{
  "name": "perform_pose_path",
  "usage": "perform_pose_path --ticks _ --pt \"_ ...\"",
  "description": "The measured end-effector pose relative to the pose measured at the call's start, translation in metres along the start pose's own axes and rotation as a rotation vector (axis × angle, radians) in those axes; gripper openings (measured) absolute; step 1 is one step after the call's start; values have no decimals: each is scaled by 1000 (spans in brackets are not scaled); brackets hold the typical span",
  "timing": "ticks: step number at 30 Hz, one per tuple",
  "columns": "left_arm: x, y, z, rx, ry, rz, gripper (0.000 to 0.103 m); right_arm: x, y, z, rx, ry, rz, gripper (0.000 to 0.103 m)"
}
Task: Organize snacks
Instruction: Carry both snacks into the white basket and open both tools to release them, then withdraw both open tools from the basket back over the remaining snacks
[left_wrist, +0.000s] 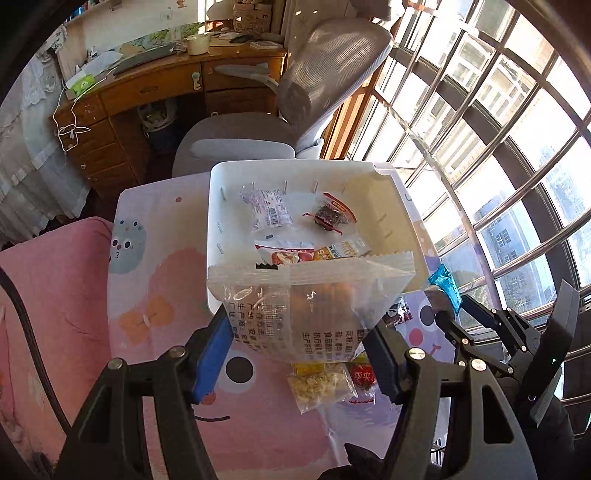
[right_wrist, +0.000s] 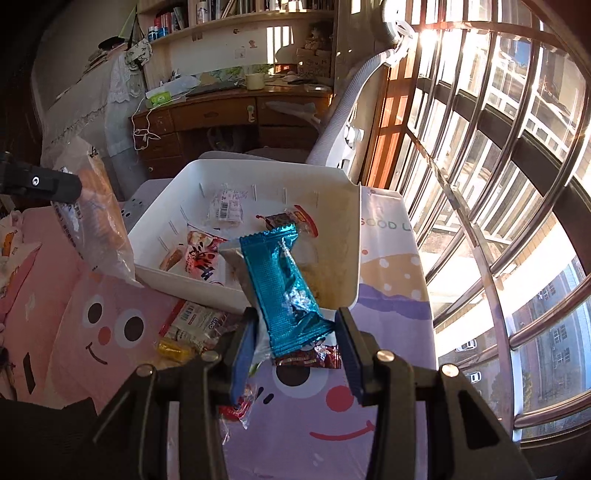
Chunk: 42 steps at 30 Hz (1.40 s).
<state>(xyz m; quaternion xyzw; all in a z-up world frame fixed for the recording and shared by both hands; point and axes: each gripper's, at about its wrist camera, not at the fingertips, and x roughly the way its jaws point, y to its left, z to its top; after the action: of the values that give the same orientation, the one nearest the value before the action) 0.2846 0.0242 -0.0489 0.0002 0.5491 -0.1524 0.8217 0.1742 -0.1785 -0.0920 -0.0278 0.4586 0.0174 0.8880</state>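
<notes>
A white bin (left_wrist: 216, 236) (right_wrist: 155, 229) stands on the cartoon-print cloth and holds several snack packets. My left gripper (left_wrist: 299, 343) is shut on a clear bag of orange snacks (left_wrist: 314, 291), held up just in front of the bin's near wall. That bag (right_wrist: 96, 225) also shows at the left edge of the right wrist view. My right gripper (right_wrist: 295, 336) is shut on a shiny blue foil packet (right_wrist: 280, 288), lifted over the bin's near right corner. The blue packet (left_wrist: 447, 284) appears at the right in the left wrist view.
Loose snacks lie on the cloth (left_wrist: 162, 332): a yellow crumbly pack (left_wrist: 321, 384), a red-label pack (left_wrist: 364, 380), a dark red wrapper (right_wrist: 314, 358), a white packet (right_wrist: 195, 321) and a gold candy (right_wrist: 173, 349). A grey office chair (left_wrist: 314, 85) and wooden desk (left_wrist: 147, 88) stand behind; barred window (left_wrist: 498, 147) at right.
</notes>
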Motion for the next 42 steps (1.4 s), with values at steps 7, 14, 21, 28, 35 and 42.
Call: perform_pose_path --ticks 7,14,21,28,35,42 --pt "22 31 16 -38 -24 -30 67 24 -1 22 73 19 -4 43" --pt "53 50 24 -57 -2 -18 68 50 0 29 118 58 -11 44" --pt "58 52 28 -65 -12 -37 80 71 -5 24 199 122 -1 51" --pt "52 45 20 -56 -10 -51 81 65 -8 16 230 133 -1 54" --pt "37 35 4 -65 -25 -56 81 45 -16 5 256 127 12 55" --pt "22 23 -25 -91 -40 -59 81 29 -20 -11 275 144 53 55"
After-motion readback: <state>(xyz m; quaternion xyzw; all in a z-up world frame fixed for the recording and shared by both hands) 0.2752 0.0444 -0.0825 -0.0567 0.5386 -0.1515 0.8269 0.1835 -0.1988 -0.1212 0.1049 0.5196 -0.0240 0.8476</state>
